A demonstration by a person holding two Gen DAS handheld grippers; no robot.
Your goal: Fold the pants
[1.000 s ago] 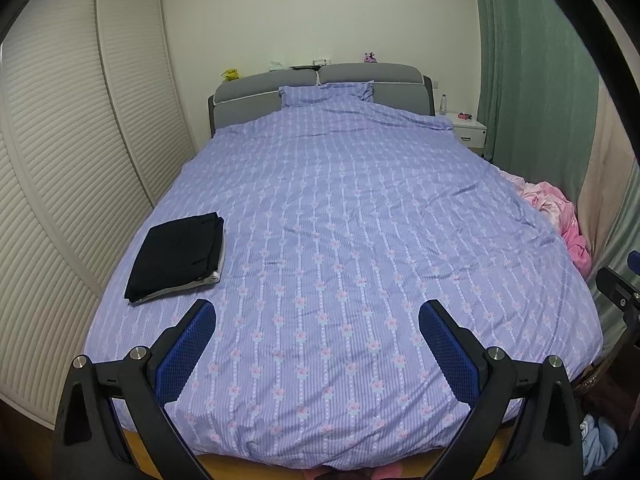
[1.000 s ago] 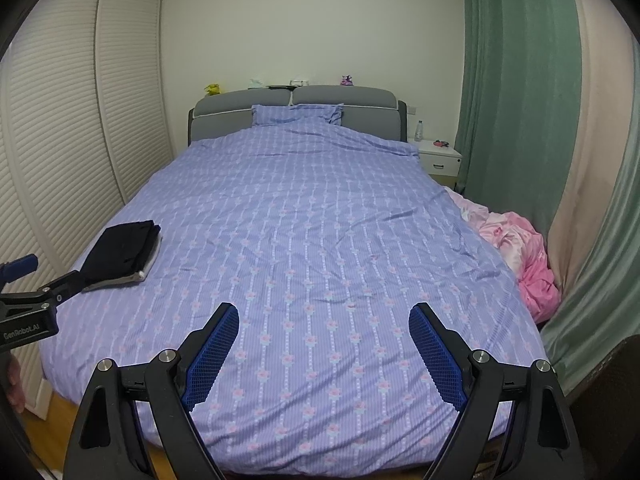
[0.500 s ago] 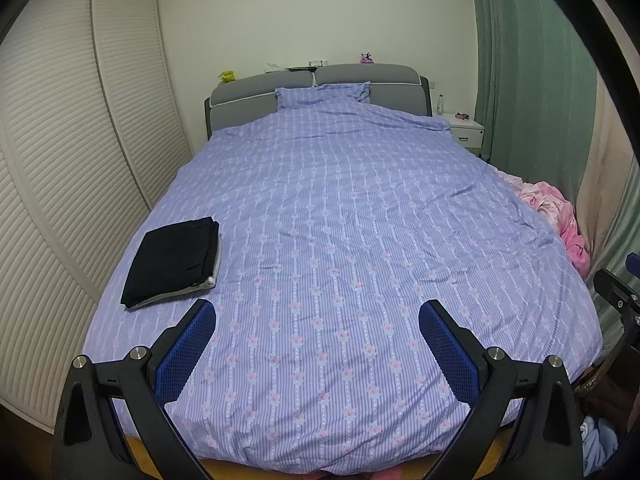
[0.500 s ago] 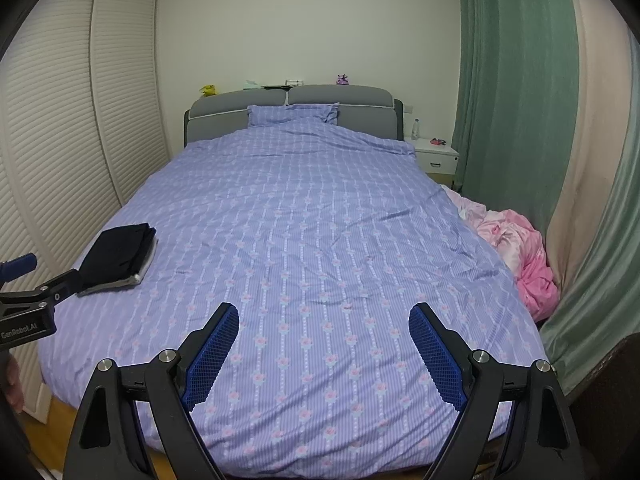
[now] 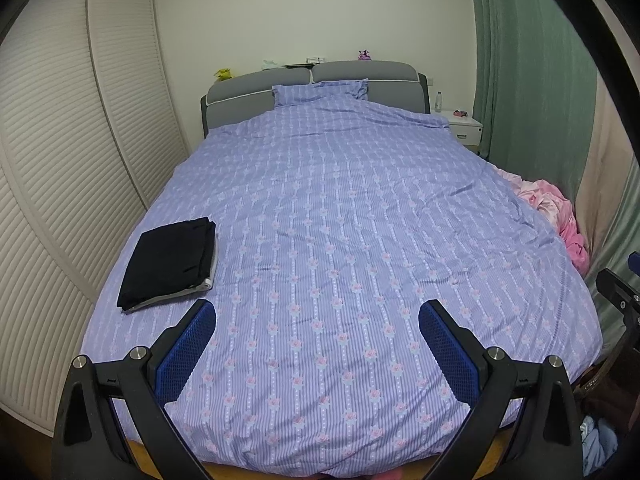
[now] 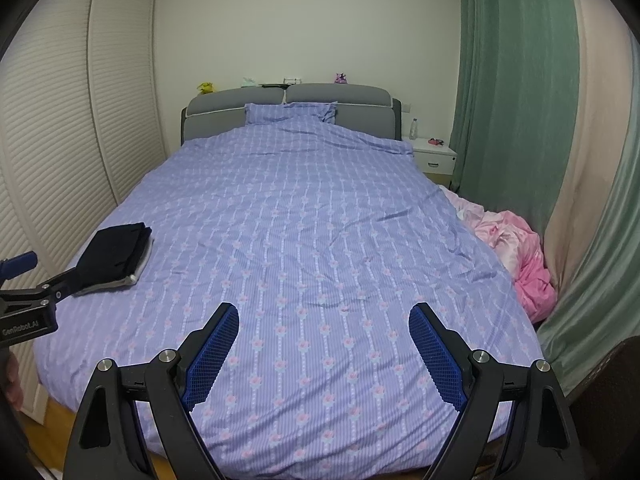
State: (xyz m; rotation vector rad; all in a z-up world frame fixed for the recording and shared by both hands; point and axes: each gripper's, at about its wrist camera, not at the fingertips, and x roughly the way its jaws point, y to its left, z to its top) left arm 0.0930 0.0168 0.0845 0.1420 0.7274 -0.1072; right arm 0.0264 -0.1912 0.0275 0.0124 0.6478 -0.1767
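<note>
Black folded pants [image 5: 170, 262] [image 6: 114, 256] lie in a neat stack on a grey garment at the left edge of the bed [image 5: 340, 240] [image 6: 304, 240]. My left gripper [image 5: 317, 314] hangs open over the foot of the bed, to the right of and nearer than the stack, with nothing between its blue pads. Open too and holding nothing, my right gripper [image 6: 323, 318] hovers over the foot of the bed further right. The left gripper's body also shows at the left edge of the right wrist view.
A purple flowered cover spreads over the bed. A crumpled pink blanket [image 6: 516, 248] lies at its right side by green curtains [image 6: 516, 80]. White slatted wardrobe doors [image 5: 60, 140] stand close on the left. A white nightstand [image 6: 434, 158] sits beside the grey headboard [image 5: 312, 84].
Both views shifted slightly, so the bed and the folded stack sit a little lower and further left in frame. Both grippers stay open and empty.
</note>
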